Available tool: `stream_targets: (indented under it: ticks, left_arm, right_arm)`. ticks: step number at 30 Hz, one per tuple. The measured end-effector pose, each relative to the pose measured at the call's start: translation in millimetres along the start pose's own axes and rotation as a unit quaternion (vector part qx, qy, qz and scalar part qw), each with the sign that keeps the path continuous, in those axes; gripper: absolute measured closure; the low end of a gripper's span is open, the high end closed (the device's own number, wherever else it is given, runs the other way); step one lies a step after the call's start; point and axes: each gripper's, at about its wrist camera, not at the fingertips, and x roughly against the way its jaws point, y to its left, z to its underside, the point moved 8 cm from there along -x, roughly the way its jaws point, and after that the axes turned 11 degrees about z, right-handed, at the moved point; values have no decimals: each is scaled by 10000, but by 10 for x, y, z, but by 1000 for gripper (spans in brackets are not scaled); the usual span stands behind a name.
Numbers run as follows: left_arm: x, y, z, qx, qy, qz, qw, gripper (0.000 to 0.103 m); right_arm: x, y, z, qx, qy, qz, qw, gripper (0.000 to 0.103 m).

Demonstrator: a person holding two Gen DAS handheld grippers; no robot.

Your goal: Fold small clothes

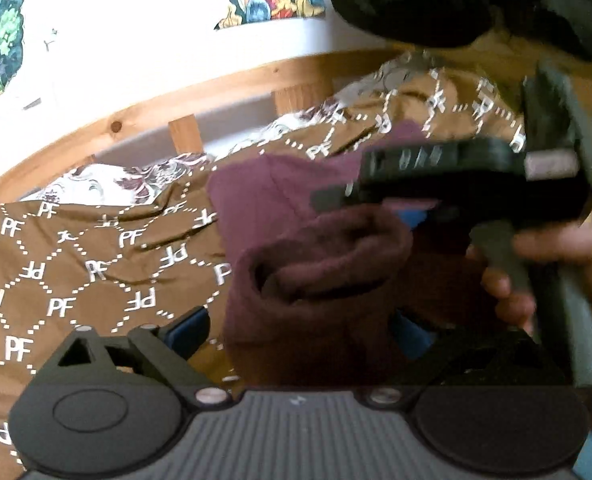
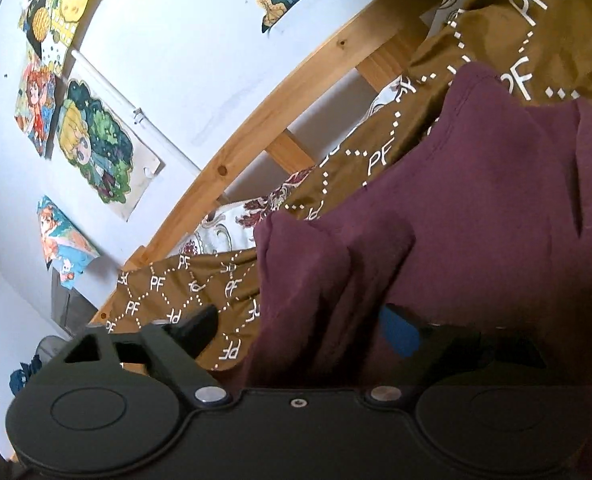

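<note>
Maroon fabric: the small garment (image 1: 296,264) lies bunched on a brown bedspread (image 1: 55,264) printed with white "PF" letters and dotted diamonds, one rolled, tube-like opening facing the left wrist camera. Left gripper (image 1: 296,332): jaws spread wide, blue-padded fingers (image 1: 187,330) on either side of the cloth; the garment sits in the gap, left pad clearly off the cloth, right finger mostly hidden behind the fabric, so no clamp visible. Right gripper (image 2: 296,330): jaws partly apart; the left finger (image 2: 197,324) sits over the bedspread, clear of the cloth, and the blue pad of the other finger lies against the maroon folds, so the garment's edge is in the gap between them but not pinched. In the left wrist view the right gripper body comes in from the right, blurred, just above the garment, with the person's hand (image 1: 556,276) wrapped on its handle. Garment in the right wrist view fills the lower right, ridged into several folds, its far edge lying on the bedspread. Behind: wooden bed rail (image 2: 296,92) with slats, a white floral sheet (image 2: 215,232) showing at the bedspread's edge, white wall (image 2: 175,40) with colourful cartoon pictures (image 2: 95,148) stuck on. Dark blurred mass at the top right of the left wrist view, can't tell what it is.
</note>
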Motion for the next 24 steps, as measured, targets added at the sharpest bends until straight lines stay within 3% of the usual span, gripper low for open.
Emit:
stream_targets:
  ticks: [3,9,15,24]
  left_arm:
    - [31,-94,-16,152,-66,479,9987,6]
    - [48,-264,-16,84,-121,890,9959,6]
    - [23,-410,-60,141,-127,1352,9906,5]
    - [17,-684,-302,219,-329,2089,9771,5]
  right_arm:
    - [-12,-17,30,48,52,25,10000,50]
    - [23,-31,7,187,-48,27,9998,85]
    - [184,-25,-162,181,-333,-53,9993,88]
    - [607,192,-468,1302,-1005,152,9863,89]
